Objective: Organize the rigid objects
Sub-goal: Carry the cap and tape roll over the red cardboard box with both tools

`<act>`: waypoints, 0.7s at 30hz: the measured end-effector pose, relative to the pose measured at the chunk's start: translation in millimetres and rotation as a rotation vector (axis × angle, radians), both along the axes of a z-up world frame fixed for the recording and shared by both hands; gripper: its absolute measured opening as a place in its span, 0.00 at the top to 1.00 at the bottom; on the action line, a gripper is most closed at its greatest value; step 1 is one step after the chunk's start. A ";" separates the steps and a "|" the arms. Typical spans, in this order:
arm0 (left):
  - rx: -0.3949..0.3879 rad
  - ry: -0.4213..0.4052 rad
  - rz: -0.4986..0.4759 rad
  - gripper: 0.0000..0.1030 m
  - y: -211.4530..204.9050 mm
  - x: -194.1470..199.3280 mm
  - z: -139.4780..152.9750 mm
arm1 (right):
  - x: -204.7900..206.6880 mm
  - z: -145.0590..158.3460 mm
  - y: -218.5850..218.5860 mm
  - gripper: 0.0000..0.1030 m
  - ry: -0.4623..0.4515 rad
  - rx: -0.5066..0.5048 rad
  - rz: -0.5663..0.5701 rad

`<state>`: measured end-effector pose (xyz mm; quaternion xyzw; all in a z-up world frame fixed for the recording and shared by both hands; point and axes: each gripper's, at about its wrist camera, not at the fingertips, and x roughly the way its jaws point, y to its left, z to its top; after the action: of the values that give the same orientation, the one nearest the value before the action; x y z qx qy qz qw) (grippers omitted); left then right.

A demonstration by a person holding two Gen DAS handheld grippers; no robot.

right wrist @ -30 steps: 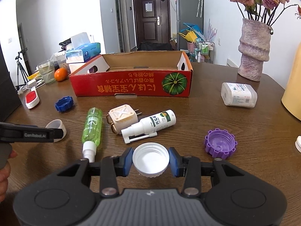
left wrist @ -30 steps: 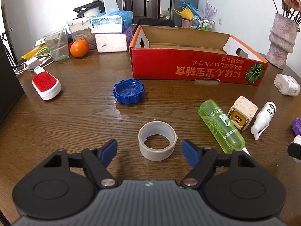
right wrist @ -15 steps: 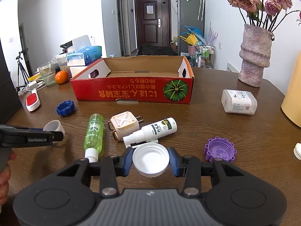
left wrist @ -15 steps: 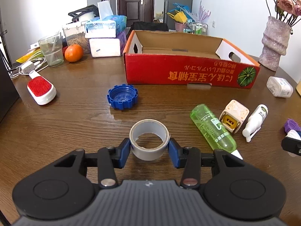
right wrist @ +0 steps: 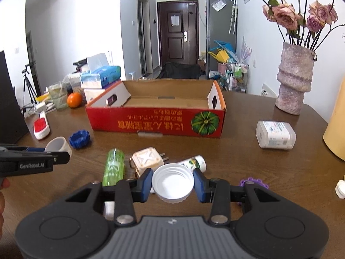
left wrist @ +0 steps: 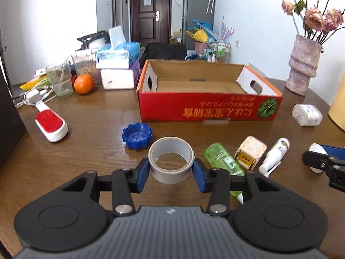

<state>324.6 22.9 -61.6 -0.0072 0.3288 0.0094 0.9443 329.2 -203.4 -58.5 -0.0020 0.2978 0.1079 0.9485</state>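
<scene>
Both grippers loaded, box still empty

Left gripper (left wrist: 171,173), spread around the tape roll (left wrist: 171,161) a second ago, now pinches it and has lifted it off the table (left wrist: 86,151); right gripper (right wrist: 173,184) stays clamped on the white cap (right wrist: 172,182); beyond lie the green bottle (left wrist: 222,161) and blue cap (left wrist: 137,135); farther off, the red box (left wrist: 207,108) looks ready for both.
</scene>
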 end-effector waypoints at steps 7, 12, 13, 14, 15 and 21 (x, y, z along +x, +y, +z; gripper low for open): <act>-0.003 -0.053 -0.020 0.56 -11.4 -1.2 17.7 | 8.5 11.9 6.2 0.62 -0.041 0.011 0.008; 0.003 -0.093 -0.027 0.56 -18.9 3.0 33.4 | 20.8 20.6 11.3 0.62 -0.059 0.027 0.005; 0.003 -0.100 -0.026 0.56 -19.7 4.8 36.5 | 23.6 22.5 12.2 0.62 -0.063 0.030 0.004; 0.003 -0.107 -0.023 0.56 -20.6 6.7 39.5 | 26.8 24.7 13.2 0.62 -0.067 0.032 0.002; 0.003 -0.114 -0.020 0.56 -21.3 8.8 42.7 | 30.1 26.8 13.6 0.62 -0.071 0.036 0.000; 0.011 -0.149 0.013 0.56 -20.7 22.4 55.1 | 51.9 36.8 16.6 0.62 -0.085 0.043 -0.012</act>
<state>347.0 2.2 -6.5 -0.0051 0.2573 0.0168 0.9662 381.1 -186.8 -21.7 0.0154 0.2548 0.1086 0.9608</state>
